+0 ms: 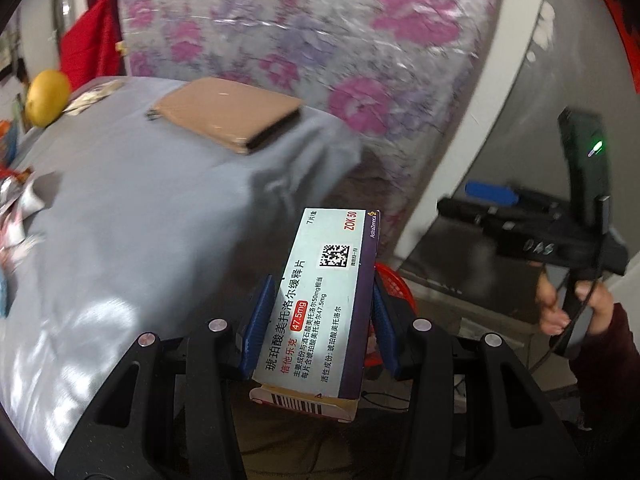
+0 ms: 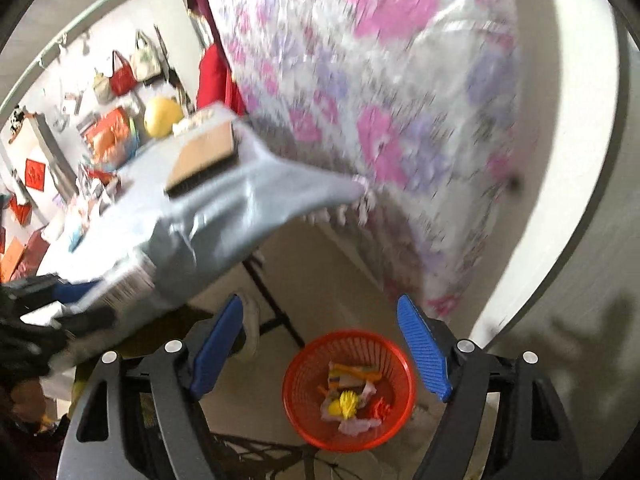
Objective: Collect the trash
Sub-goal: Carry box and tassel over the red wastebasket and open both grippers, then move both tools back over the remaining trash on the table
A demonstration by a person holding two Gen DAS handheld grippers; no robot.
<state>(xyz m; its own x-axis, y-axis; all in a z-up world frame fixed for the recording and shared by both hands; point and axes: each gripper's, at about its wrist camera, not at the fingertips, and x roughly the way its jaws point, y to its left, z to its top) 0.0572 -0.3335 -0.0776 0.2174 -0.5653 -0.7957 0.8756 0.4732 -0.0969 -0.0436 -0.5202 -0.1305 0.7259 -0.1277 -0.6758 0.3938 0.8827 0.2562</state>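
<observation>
Both fisheye views are bright with soft daylight, bending straight lines and closing into dark rounded corners, while the floral plastic sheet (image 1: 304,40) smears with motion blur and throws back white glare. In the left wrist view pale light patches mottle the grey cloth (image 1: 132,216) and the medicine box (image 1: 320,300) stays sharp, its print readable. In the right wrist view the cloth's draped corner is streaked, the red basket (image 2: 348,390) looks fairly crisp, and soft grey shadows lie on the white wall (image 2: 568,240)
</observation>
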